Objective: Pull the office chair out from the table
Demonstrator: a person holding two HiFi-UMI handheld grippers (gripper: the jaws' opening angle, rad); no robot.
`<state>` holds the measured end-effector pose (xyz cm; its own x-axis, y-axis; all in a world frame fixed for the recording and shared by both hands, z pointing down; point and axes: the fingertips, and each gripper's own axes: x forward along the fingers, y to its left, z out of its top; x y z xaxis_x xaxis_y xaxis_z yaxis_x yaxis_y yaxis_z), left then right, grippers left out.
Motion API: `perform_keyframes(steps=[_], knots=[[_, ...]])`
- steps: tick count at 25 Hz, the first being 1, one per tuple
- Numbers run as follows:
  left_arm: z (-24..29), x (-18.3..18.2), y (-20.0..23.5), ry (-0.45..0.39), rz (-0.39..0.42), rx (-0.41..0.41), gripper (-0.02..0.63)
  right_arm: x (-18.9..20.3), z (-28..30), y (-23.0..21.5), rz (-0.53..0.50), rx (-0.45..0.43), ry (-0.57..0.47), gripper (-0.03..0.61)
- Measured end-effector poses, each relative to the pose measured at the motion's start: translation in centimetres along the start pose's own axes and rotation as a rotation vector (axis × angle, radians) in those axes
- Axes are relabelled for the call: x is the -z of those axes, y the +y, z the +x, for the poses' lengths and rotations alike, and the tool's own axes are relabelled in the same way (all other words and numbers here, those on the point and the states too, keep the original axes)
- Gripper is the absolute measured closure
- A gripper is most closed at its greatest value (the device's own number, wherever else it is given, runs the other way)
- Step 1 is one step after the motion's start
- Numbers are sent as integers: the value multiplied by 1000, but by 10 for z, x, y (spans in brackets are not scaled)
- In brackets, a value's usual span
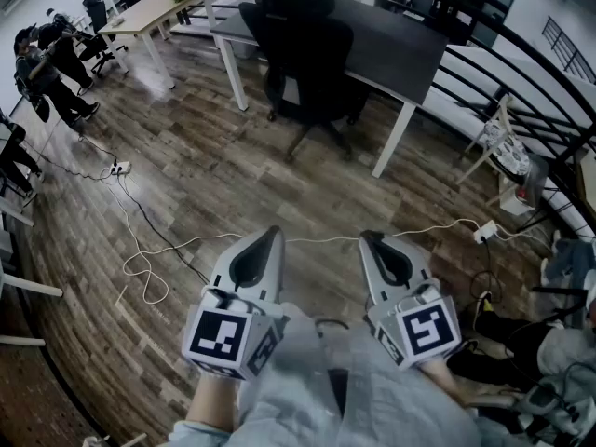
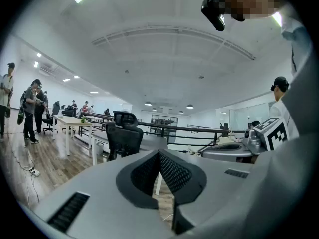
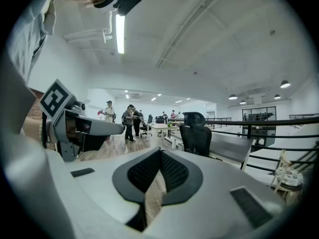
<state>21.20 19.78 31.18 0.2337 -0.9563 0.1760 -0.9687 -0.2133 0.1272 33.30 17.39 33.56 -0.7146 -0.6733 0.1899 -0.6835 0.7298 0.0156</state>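
A black office chair (image 1: 305, 59) with a headrest stands pushed against the near edge of a dark-topped table (image 1: 396, 45) on white legs, at the top middle of the head view. It shows far ahead as the chair (image 2: 123, 138) in the left gripper view and as the chair (image 3: 196, 136) in the right gripper view. My left gripper (image 1: 274, 235) and right gripper (image 1: 370, 238) hang side by side low in the head view, well short of the chair. Both are shut with nothing between their jaws.
White cables (image 1: 149, 250) and a power strip (image 1: 119, 168) lie on the wooden floor between me and the chair. Another strip (image 1: 485, 232) lies right. A black railing (image 1: 521, 54) curves behind the table. A light table (image 1: 154, 12) and people (image 1: 47, 68) stand left.
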Motion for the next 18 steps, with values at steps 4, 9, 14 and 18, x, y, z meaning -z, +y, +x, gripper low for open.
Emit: perform_keyframes(steps=[4, 9, 14, 18], knots=[[-1, -4, 4, -2, 2, -14, 603, 0, -2, -1, -3, 3, 7, 575], [1, -5, 5, -10, 7, -24, 603, 0, -3, -3, -20, 3, 1, 575], [1, -4, 7, -18, -5, -34, 603, 2, -1, -6, -12, 5, 7, 575], [-3, -5, 9, -15, -12, -57, 603, 1, -3, -6, -6, -4, 9, 574]])
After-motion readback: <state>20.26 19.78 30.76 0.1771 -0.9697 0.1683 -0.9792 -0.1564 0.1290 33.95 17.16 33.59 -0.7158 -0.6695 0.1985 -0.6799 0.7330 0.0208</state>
